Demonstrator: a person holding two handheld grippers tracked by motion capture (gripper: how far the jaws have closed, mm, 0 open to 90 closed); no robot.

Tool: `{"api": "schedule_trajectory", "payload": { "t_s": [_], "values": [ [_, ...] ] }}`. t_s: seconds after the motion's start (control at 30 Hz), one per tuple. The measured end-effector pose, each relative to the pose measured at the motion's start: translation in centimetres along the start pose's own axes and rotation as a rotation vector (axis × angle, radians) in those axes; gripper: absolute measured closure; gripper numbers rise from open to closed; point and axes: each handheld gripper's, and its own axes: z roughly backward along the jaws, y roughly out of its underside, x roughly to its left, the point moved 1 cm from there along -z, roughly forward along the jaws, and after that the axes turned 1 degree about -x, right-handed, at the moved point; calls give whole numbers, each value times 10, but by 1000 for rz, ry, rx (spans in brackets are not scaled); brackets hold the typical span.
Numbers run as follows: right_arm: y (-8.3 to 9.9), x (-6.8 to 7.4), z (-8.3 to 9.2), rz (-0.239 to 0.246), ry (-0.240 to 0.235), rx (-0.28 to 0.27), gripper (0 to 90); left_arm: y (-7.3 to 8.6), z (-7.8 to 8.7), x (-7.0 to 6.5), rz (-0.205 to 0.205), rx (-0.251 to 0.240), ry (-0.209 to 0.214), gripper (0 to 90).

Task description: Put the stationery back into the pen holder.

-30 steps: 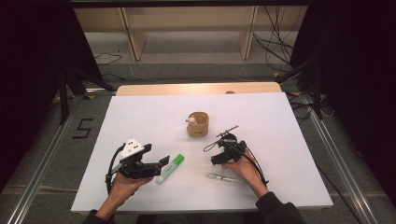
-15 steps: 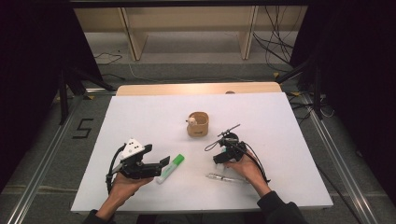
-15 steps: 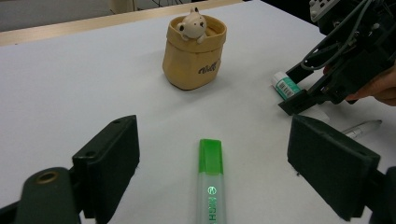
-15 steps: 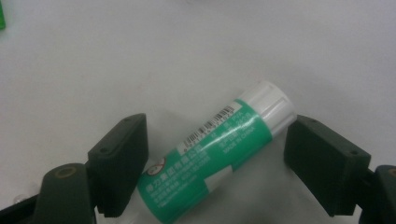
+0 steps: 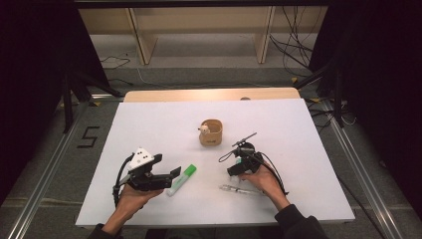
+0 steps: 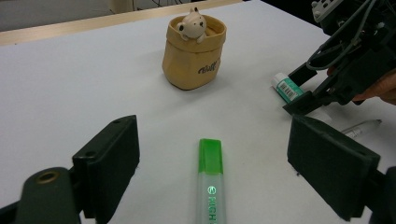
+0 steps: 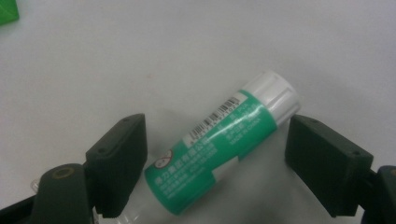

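Observation:
A green glue stick [image 7: 222,140] with a white cap lies on the white table, slanted between the jaws of my right gripper [image 7: 217,123]. The jaws stand apart on either side of it, without touching it. In the high view the right gripper [image 5: 238,167] points down at the table right of centre. My left gripper [image 5: 171,174] is open and low over the table, and a green highlighter [image 6: 211,186] lies between and just ahead of its jaws. The left gripper [image 6: 215,126] faces a tan pouch-shaped cup [image 6: 194,51] holding a small animal figure.
A clear pen [image 5: 239,189] lies on the table under the right hand. The cup [image 5: 211,132] stands at the table's centre. Bare white tabletop [image 5: 149,124] spreads to the left, right and back. A wooden strip runs along the far edge.
The right gripper has shifted only very slightly over the glue stick. The left gripper and the highlighter have not moved.

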Motion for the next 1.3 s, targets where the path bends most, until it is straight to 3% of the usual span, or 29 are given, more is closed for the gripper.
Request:
{"api": "schedule_trajectory", "payload": {
  "t_s": [0.33, 0.73, 0.97, 1.3],
  "values": [
    [-1, 1, 2, 37, 36, 38, 346, 0, 0, 0, -5, 8, 3, 163],
    [-2, -6, 7, 36, 32, 63, 648, 1, -1, -1, -4, 13, 10, 164],
    [-3, -4, 8, 77, 37, 62, 662, 1, -2, -1, -2, 13, 12, 166],
    [-2, 0, 9, 125, -7, 43, 665, 1, -1, 0, 0, 14, 11, 168]
  ]
}}
